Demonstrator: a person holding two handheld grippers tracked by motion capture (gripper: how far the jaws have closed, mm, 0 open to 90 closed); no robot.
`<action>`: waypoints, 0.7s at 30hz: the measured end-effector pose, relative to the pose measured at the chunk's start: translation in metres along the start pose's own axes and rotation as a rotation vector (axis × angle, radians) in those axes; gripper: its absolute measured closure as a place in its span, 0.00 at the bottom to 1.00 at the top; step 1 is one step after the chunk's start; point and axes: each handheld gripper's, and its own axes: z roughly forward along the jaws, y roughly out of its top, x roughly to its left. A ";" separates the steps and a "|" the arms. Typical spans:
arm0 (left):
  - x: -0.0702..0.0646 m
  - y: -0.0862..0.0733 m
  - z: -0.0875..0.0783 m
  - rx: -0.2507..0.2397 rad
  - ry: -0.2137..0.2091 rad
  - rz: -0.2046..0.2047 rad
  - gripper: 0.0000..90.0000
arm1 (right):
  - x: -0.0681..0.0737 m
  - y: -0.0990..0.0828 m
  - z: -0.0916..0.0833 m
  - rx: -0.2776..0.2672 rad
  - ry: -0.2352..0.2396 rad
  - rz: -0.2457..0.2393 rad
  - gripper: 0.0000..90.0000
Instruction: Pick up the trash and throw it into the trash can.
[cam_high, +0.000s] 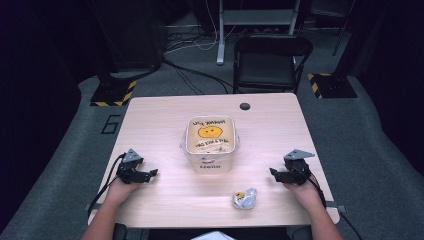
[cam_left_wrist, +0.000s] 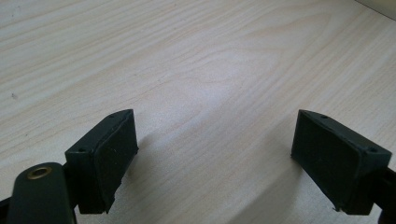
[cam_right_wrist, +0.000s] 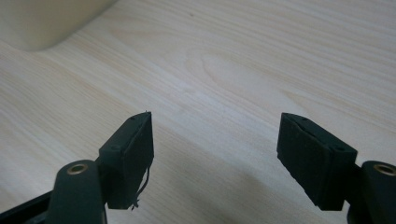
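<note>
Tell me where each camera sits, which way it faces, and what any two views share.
High view: above the person's side, facing forward and down on the table, tub, wrapped lump; forearms, both tongs.
Left gripper view: on the left tongs, looking along open jaws at bare wood.
Right gripper view: on the right tongs, open jaws, wood, pale tub corner.
Shared: the tub, in high and right views.

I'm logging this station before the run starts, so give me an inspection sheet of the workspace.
Surface: light wood table, dark round grommet near the far edge.
Job's things: white tub with a smiley-face lid at centre; small crumpled packet near the front edge, apart from the tub.
Clutter: nothing seen.
Grippers: left gripper and right gripper low over the table either side of the tub, jaws apart, nothing between them.
Cables: one trails from each gripper; more lie on the floor behind.
Surroundings: black folding chair, grey carpet, hazard-striped bases.
</note>
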 end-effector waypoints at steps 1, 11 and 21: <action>0.000 0.000 0.000 0.001 0.000 -0.001 0.16 | -0.001 0.001 -0.003 -0.010 0.009 0.003 0.30; 0.000 0.000 0.000 0.001 -0.001 -0.001 0.16 | -0.006 0.003 -0.023 -0.068 0.021 0.032 0.31; 0.000 0.000 0.000 0.002 -0.001 -0.002 0.16 | -0.002 0.010 -0.038 -0.078 0.113 0.060 0.27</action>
